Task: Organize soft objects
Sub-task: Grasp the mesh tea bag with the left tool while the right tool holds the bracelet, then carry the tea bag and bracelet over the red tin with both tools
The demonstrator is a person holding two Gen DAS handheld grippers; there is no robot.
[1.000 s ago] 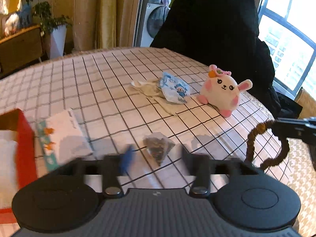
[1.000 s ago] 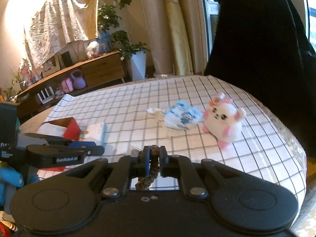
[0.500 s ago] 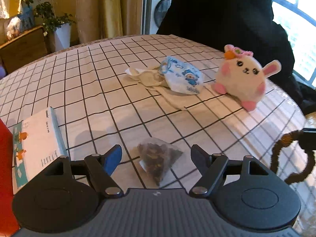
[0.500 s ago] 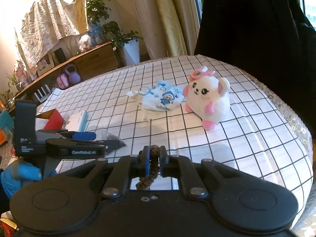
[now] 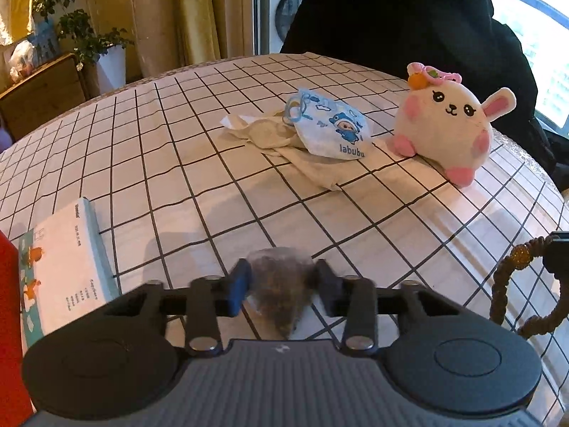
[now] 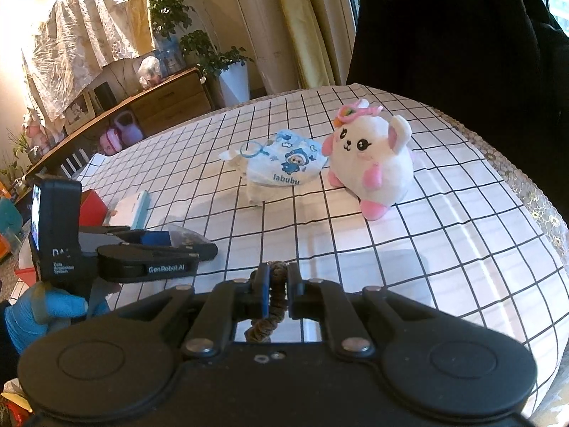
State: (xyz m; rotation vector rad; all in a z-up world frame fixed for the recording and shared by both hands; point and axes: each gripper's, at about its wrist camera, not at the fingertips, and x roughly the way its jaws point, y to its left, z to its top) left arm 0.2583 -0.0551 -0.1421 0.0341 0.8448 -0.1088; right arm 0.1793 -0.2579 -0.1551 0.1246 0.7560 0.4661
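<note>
A small clear sachet (image 5: pixel 281 284) of dark bits lies on the checked tablecloth (image 5: pixel 142 142), right between my left gripper's (image 5: pixel 282 277) fingers. The jaws are closing and the pads touch its two sides. In the right wrist view that sachet (image 6: pixel 185 235) sticks out past the left gripper (image 6: pixel 192 249). My right gripper (image 6: pixel 277 277) is shut on a brown braided loop (image 6: pixel 275 299), which hangs at the right edge of the left wrist view (image 5: pixel 512 277). A white and pink rabbit plush (image 5: pixel 444 128) and a blue printed pouch (image 5: pixel 330 128) on a cream cloth (image 5: pixel 270 135) lie farther back.
A tissue pack (image 5: pixel 67 267) and a red box (image 5: pixel 9 320) sit at the near left. A person in dark clothing (image 5: pixel 391 17) stands behind the table. A blue-gloved hand (image 6: pixel 42 313) holds the left gripper. The table's right edge curves away beyond the rabbit plush.
Both grippers came down toward the table. The left jaws, wide apart around the sachet before, have closed in onto its sides. The right grip on the loop is unchanged.
</note>
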